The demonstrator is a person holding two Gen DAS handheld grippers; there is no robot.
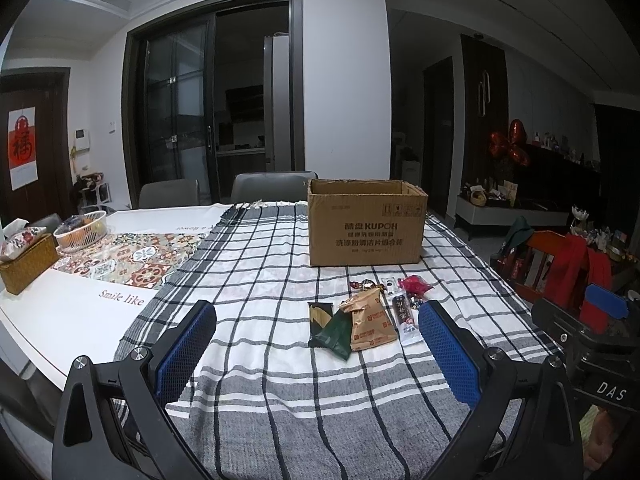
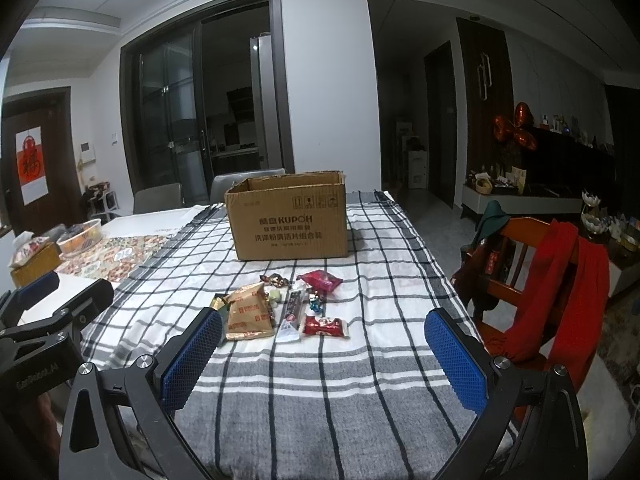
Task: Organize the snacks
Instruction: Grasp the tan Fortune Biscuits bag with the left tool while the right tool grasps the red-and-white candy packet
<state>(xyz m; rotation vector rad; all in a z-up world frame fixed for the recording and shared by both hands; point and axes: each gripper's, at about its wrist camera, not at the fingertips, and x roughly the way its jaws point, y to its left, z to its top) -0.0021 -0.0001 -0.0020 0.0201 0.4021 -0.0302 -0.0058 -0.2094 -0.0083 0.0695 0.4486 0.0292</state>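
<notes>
Lying in a loose cluster on the checked surface (image 2: 360,360) before the open cardboard box (image 2: 288,220), the snack packets (image 2: 248,312) look light, crinkly and slippery; pinch flat edges. Each hand-held gripper, left (image 1: 318,344) and right (image 2: 324,352), hovers spread, empty.

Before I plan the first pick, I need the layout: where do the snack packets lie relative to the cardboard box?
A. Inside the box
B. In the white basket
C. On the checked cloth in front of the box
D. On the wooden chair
C: the snack packets lie loose on the checked cloth, on the near side of the cardboard box, apart from it.
</notes>
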